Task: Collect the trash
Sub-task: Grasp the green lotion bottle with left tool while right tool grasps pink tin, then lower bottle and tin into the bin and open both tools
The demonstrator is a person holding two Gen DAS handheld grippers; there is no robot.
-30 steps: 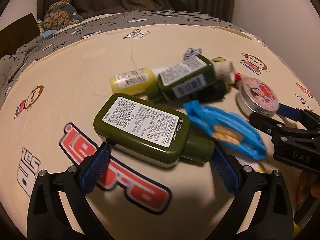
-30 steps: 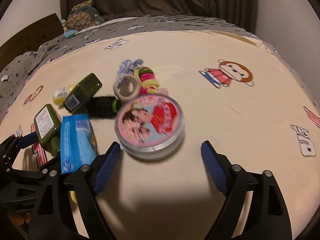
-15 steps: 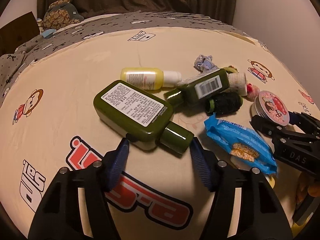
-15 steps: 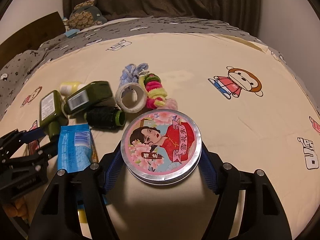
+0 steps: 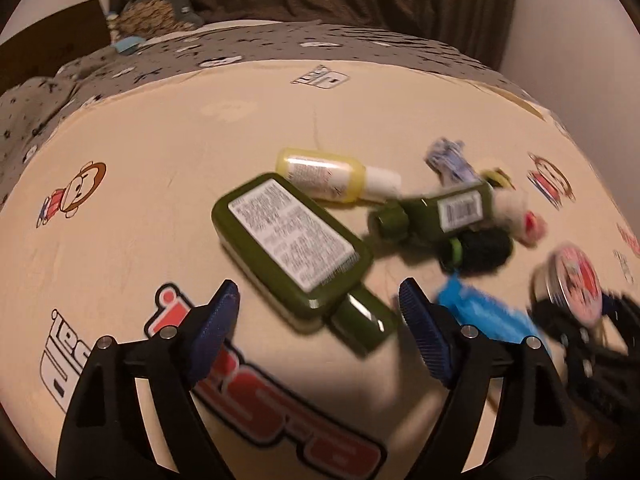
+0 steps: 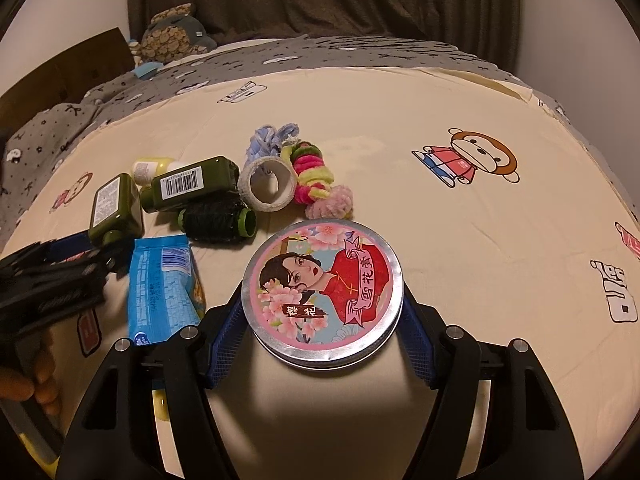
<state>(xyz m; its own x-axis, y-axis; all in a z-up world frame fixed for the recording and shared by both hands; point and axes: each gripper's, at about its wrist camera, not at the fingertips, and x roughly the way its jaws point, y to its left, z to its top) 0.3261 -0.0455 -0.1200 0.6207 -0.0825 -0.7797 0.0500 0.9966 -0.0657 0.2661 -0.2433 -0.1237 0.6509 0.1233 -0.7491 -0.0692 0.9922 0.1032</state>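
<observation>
A large dark green bottle (image 5: 288,240) lies on the cream bedsheet (image 5: 160,184) with its cap (image 5: 360,324) pointing at me. My left gripper (image 5: 320,320) straddles that cap; its jaws are opening and the pads do not touch it. In the right wrist view, the left gripper (image 6: 60,268) sits at the left edge. My right gripper (image 6: 320,306) is shut on a round tin (image 6: 322,280) with a pink picture lid. The tin (image 5: 572,280) and the right gripper (image 5: 580,320) show blurred at the right of the left wrist view.
Between the grippers lie a blue snack wrapper (image 6: 164,292), a black hair roller (image 6: 216,220), a smaller green bottle (image 6: 192,184), a yellow bottle (image 5: 324,176), a tape roll (image 6: 268,184) and hair ties (image 6: 310,168). A grey quilt (image 6: 360,52) and a plush toy (image 6: 172,36) lie behind.
The right gripper closed onto the tin and has held still since. The left gripper narrowed around the big bottle's cap, then widened again, and the bottle has swung its cap toward me.
</observation>
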